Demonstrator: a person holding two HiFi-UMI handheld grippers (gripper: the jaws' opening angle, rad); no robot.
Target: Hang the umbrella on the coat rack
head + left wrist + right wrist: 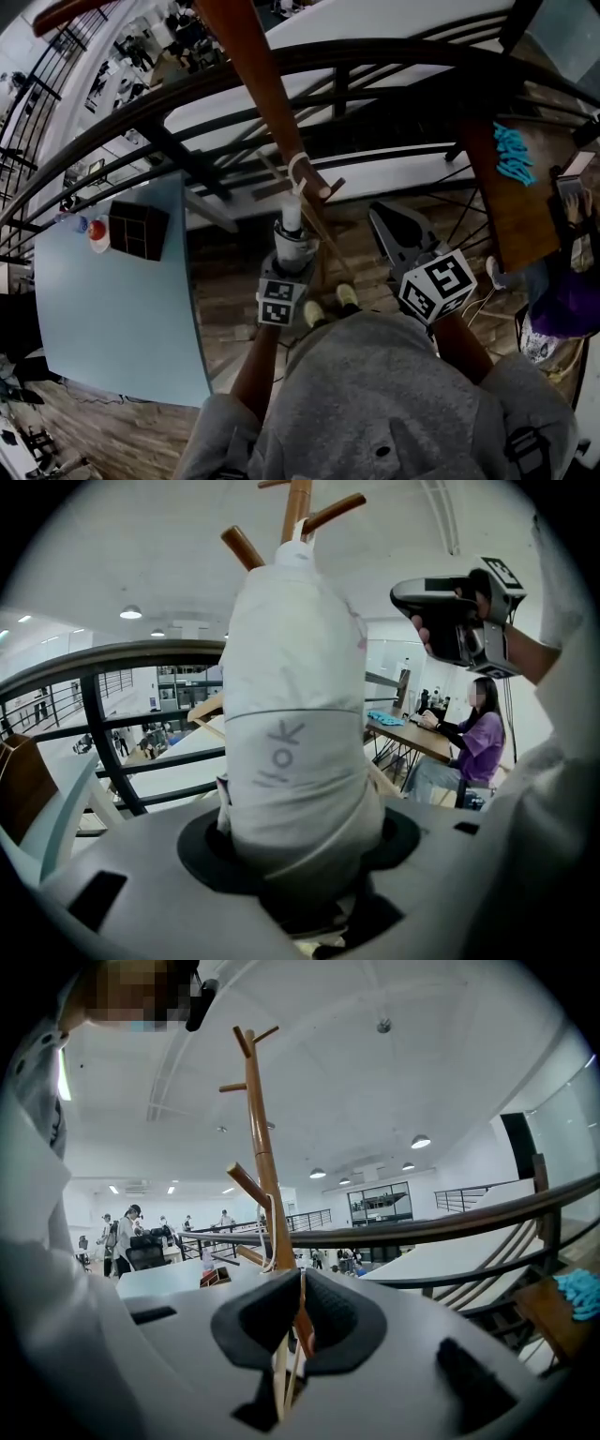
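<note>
Our left gripper (292, 246) clamps the umbrella (295, 714) upright just under a lower peg (323, 187) of the coat rack (262, 1166). Its strap (300, 172) seems looped over that peg. Our right gripper (300, 1321) is closed and empty. If we release before the loop seats, it may slip off the peg's end — and the umbrella drops.

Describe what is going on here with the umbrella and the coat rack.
A person works with a handheld gripper in each hand beside a wooden coat rack. The left gripper is clamped on a folded white umbrella and holds it up against the rack. The umbrella's strap loop appears hooked around a lower peg, but the umbrella is not yet released. The right gripper is off to the side, jaws together, holding nothing.
</note>
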